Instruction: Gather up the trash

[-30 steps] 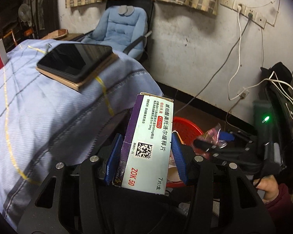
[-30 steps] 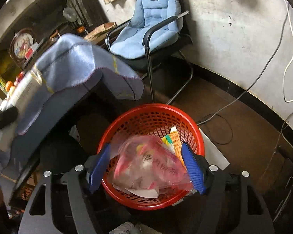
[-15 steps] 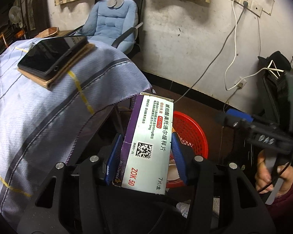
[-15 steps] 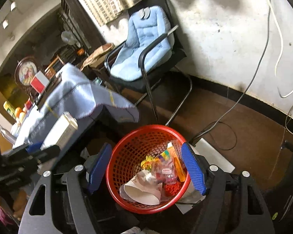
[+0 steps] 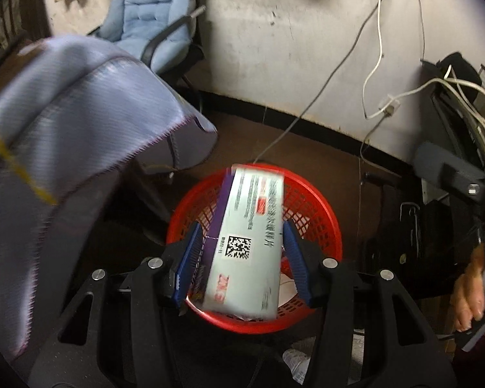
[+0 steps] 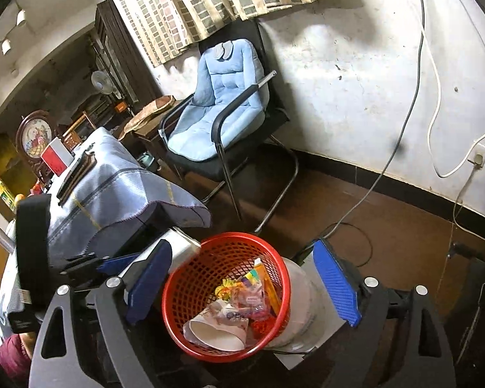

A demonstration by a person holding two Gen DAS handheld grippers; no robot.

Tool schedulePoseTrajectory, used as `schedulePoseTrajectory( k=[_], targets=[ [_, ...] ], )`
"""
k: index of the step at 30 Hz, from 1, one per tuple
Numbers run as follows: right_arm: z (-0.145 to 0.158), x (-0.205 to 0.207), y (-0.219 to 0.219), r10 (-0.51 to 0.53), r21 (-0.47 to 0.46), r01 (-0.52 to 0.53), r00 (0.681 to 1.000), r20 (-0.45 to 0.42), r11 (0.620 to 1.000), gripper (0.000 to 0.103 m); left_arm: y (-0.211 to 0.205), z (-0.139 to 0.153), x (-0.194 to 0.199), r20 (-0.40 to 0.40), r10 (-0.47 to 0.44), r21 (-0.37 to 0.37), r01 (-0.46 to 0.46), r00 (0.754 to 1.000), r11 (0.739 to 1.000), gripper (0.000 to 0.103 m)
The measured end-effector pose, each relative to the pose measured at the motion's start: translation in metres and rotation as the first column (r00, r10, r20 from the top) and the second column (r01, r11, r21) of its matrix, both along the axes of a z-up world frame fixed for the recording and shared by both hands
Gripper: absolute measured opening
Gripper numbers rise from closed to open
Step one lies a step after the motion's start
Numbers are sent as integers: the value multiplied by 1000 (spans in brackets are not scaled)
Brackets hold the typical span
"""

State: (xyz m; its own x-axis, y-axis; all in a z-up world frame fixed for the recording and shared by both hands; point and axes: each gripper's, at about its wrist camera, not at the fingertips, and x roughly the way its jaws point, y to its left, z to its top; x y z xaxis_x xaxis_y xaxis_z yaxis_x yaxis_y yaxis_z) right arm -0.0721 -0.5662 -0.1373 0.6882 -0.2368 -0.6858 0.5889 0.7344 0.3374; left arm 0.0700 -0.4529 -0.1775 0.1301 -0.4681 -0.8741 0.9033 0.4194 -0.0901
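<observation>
In the left wrist view a white and purple medicine box [image 5: 245,245] stands on end between the blue pads of my left gripper [image 5: 241,226], right above the red mesh basket [image 5: 320,213]. Its jaws are opening: a thin gap shows at the left pad and the box looks blurred and loose. My right gripper [image 6: 242,249] hangs over the basket [image 6: 229,237] with its jaws opening wide and nothing between them. A clear bag of bright wrappers [image 6: 249,297] and a white paper cup [image 6: 210,329] lie in the basket. The box [image 6: 177,244] shows at the basket's left rim.
A table under a blue-grey cloth [image 5: 64,123] overhangs the basket's left side. A blue padded chair [image 6: 220,113] stands at the wall. Cables [image 6: 384,168] trail over the brown floor on the right. The basket rests on a pale bucket [image 6: 302,304]. A hand [image 5: 468,297] is at the right.
My left gripper came off the table's edge and sank over the basket with the box. The bag of wrappers left my right gripper and lies in the basket; that gripper rose and widened.
</observation>
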Motion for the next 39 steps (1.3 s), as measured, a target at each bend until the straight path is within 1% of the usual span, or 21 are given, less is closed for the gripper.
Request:
schedulePoseTrajectory(
  k=[1, 2, 3, 4, 6, 9, 13, 15, 18, 22, 25, 27, 28, 29, 32, 34, 39],
  targets=[
    [-1, 1, 0, 6, 7, -6, 1000, -6, 1000, 87, -2, -5, -1, 0, 2, 19, -2, 1000, 1000, 59],
    [-2, 1, 1, 8, 9, -8, 1000, -10, 1000, 88, -3, -9, -1, 4, 8, 33, -8, 1000, 999, 66],
    [-2, 2, 2, 10, 13, -10, 1000, -13, 1000, 89, -2, -10, -3, 11, 11, 39, -12, 1000, 999, 72],
    [-3, 2, 2, 12, 19, -11, 1000, -13, 1000, 89, -1, -10, -5, 26, 13, 41, -14, 1000, 999, 75],
    [-3, 3, 3, 22, 48, -22, 1000, 1, 999, 92, 3, -7, -9, 61, 22, 42, -24, 998, 999, 85],
    [-4, 2, 5, 31, 84, -32, 999, 8, 996, 93, 13, 4, -17, 131, 44, 29, -48, 990, 998, 91],
    [0, 3, 11, 60, 80, -57, 998, -33, 995, 93, 22, 20, -25, 185, 77, 7, -79, 980, 997, 93],
    [7, 0, 14, 76, 78, -72, 996, -48, 994, 93, 30, 31, -28, 209, 99, -15, -98, 973, 995, 94],
    [21, -1, 18, 98, 70, -93, 992, -73, 993, 93, 42, 45, -32, 215, 134, -47, -126, 967, 991, 96],
    [42, -4, 25, 116, 11, -116, 985, -128, 993, 93, 59, 60, -40, 212, 176, -78, -163, 961, 984, 96],
    [57, -3, 34, 151, -41, -162, 969, -197, 986, 93, 66, 68, -46, 227, 193, -90, -177, 954, 980, 96],
    [61, -1, 38, 184, -47, -200, 955, -231, 979, 94, 69, 71, -51, 233, 201, -97, -183, 951, 978, 96],
    [63, 1, 41, 214, -41, -232, 943, -256, 972, 94, 71, 73, -52, 236, 202, -98, -184, 951, 978, 96],
    [64, 3, 42, 235, -33, -252, 936, -263, 967, 94, 72, 74, -53, 242, 207, -98, -188, 948, 977, 96],
    [69, 5, 45, 265, -35, -283, 929, -260, 958, 94, 75, 77, -57, 256, 218, -98, -199, 942, 975, 96],
    [71, 8, 49, 286, -58, -312, 920, -269, 948, 97, 76, 79, -59, 268, 228, -102, -208, 936, 973, 96],
    [70, 12, 63, 334, -122, -379, 900, -281, 917, 97, 78, 85, -64, 304, 249, -105, -227, 920, 968, 96]
  ],
)
